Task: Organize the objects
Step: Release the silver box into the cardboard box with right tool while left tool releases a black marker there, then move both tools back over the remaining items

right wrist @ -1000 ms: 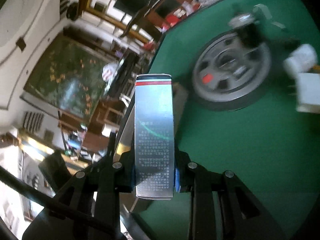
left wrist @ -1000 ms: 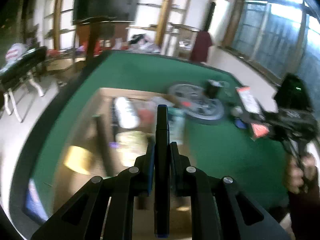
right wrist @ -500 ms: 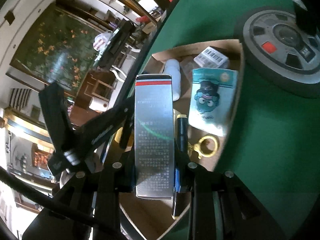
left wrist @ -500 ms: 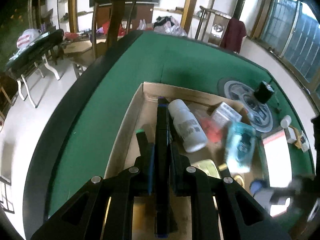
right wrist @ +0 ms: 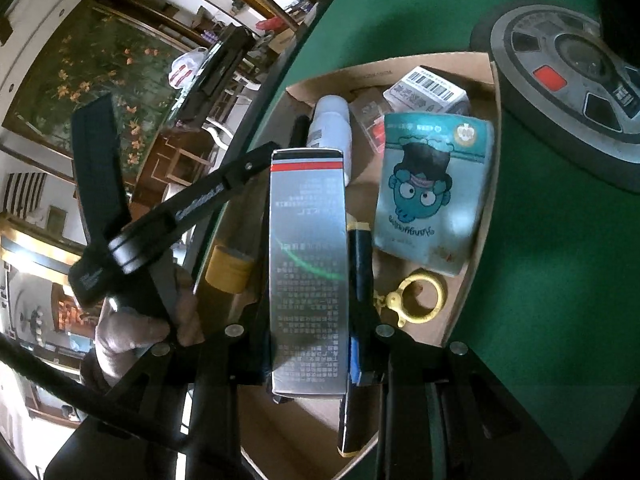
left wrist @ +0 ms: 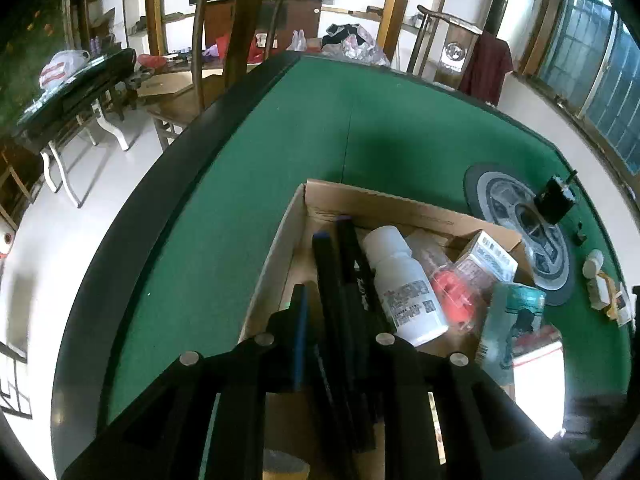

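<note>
Over the cardboard box (right wrist: 486,184) at frame centre, our right gripper (right wrist: 308,360) jaws clamp the silver carton (right wrist: 307,272) for dropping in; left gripper (left wrist: 336,344) jaws pinch a black pen (left wrist: 326,280).

Green felt on the table (left wrist: 280,168), edged in black. Plain brown cardboard for the box (left wrist: 384,202). White bottle (left wrist: 404,284) with a printed label. Black marker (left wrist: 356,276) with pale lettering. Silver carton (right wrist: 307,272) banded black and red at the top, covered in small grey print. Teal packet (right wrist: 430,188) showing a cartoon face in a black hat. Yellow ring clip (right wrist: 418,300). Grey-and-black disc (right wrist: 568,64) with one red patch.
</note>
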Demonstrator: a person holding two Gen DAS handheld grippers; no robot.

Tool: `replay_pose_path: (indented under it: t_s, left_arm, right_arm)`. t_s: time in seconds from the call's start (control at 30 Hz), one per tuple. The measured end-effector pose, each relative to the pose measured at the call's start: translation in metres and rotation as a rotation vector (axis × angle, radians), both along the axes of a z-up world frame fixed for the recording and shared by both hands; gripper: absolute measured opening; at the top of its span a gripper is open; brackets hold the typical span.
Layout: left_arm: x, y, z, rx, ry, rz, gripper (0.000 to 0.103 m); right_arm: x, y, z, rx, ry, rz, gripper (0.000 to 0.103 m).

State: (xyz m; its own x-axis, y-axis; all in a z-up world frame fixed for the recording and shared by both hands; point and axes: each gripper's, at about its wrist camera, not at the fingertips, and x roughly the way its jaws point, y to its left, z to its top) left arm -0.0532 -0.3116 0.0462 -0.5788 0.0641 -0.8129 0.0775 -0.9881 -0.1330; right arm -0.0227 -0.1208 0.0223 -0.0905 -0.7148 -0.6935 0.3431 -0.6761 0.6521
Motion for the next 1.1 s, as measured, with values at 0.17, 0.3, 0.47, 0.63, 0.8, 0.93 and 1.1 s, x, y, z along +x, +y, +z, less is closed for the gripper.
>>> replay_pose_path:
  t_s: [0.17,0.3,0.47,0.63,0.8,0.93,1.1]
  left_arm:
    - [0.031,-0.016,0.023,0.09,0.073,0.046,0.043]
    - [0.074,-0.028,0.042,0.136,0.151,0.091,0.05]
    - [0.117,-0.036,0.046,0.169,0.205,0.122,0.056]
    - [0.14,-0.037,0.044,0.161,0.219,0.152,0.056]
    - [0.158,-0.035,0.047,0.172,0.229,0.162,0.059]
    - [0.171,-0.035,0.052,0.162,0.269,0.182,0.062]
    - [0.174,-0.027,0.052,0.164,0.273,0.183,0.066]
  right_arm:
    - [-0.003,-0.003,0.003,0.013,0.01,-0.002,0.025]
    - [-0.005,-0.006,0.005,0.035,0.027,-0.006,0.025]
    - [-0.019,-0.017,0.013,0.105,0.085,-0.037,0.025]
    - [-0.032,-0.032,0.018,0.228,0.145,-0.083,0.027]
    - [-0.03,-0.016,0.019,0.192,0.107,-0.149,0.048]
    - [-0.025,-0.004,0.03,0.17,0.126,-0.182,0.049]
    - [-0.006,0.014,0.049,0.195,0.199,-0.207,0.054]
